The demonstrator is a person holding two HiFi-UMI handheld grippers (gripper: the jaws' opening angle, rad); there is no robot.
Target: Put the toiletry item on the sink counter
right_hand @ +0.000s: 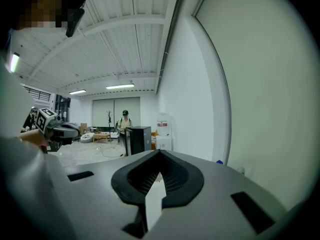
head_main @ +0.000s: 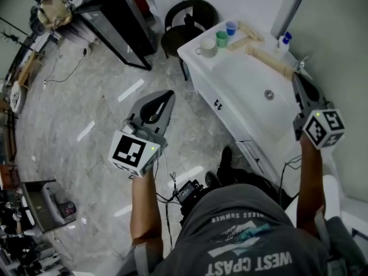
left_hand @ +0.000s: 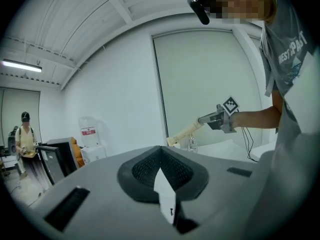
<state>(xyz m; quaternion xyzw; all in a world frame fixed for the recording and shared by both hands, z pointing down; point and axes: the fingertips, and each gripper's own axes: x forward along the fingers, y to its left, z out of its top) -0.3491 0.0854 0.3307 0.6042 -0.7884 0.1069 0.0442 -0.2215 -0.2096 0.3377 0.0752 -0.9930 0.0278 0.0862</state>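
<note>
left gripper (head_main: 167,98): jaws together, nothing held | right gripper (head_main: 297,80): jaws together, nothing held | item: likely the blue-capped bottle (head_main: 283,41) (a guess), just beyond right tips, standing on sink counter (head_main: 230,59) | risk: closed jaws could topple it on approach

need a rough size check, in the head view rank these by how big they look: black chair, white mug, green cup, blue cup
1. black chair
2. white mug
3. green cup and blue cup: nearly alike; the blue one sits farther from the camera, so I won't rank them.
</note>
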